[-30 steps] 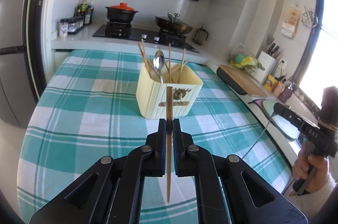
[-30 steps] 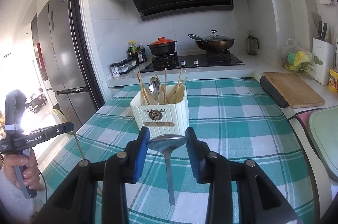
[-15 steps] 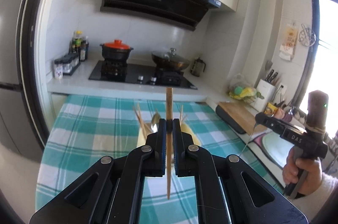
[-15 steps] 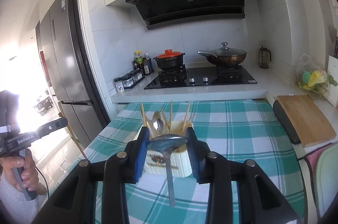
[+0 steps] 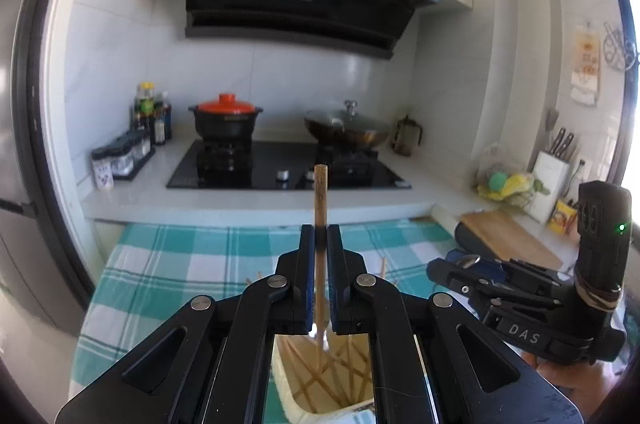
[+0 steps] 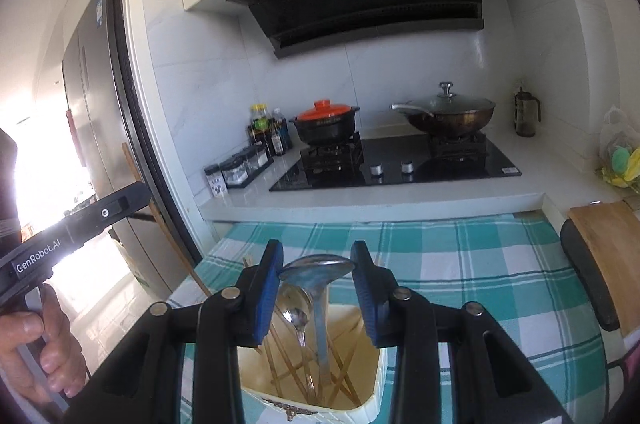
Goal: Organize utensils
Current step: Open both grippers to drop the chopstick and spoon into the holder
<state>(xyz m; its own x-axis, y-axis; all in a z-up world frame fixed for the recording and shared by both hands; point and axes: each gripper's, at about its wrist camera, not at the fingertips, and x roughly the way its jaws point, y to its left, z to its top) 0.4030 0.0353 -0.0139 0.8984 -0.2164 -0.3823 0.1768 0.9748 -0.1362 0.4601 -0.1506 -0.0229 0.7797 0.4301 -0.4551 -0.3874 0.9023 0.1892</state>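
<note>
My left gripper [image 5: 320, 236] is shut on a wooden chopstick [image 5: 320, 192] held upright, its lower tip down inside the cream utensil holder [image 5: 316, 406] right beneath the fingers. Several chopsticks lie crossed in that holder. My right gripper [image 6: 316, 264] is shut on a steel spoon [image 6: 318, 266] by its bowl, handle hanging into the cream holder [image 6: 360, 414]. A second spoon [image 6: 296, 316] and several chopsticks stand in the holder. The right gripper [image 5: 460, 266] shows at the right of the left wrist view.
The holder stands on a teal checked tablecloth [image 6: 480, 264]. Behind it is a counter with a black hob [image 5: 288, 168], a red-lidded pot [image 5: 226, 118], a wok [image 6: 448, 114] and spice jars [image 5: 120, 158]. A wooden cutting board [image 6: 608, 240] lies right. A fridge [image 6: 92, 104] stands left.
Both grippers moved forward and up until they stand over the holder. The chopstick's tip and the spoon's handle now hang inside it. Both grips stayed as they were.
</note>
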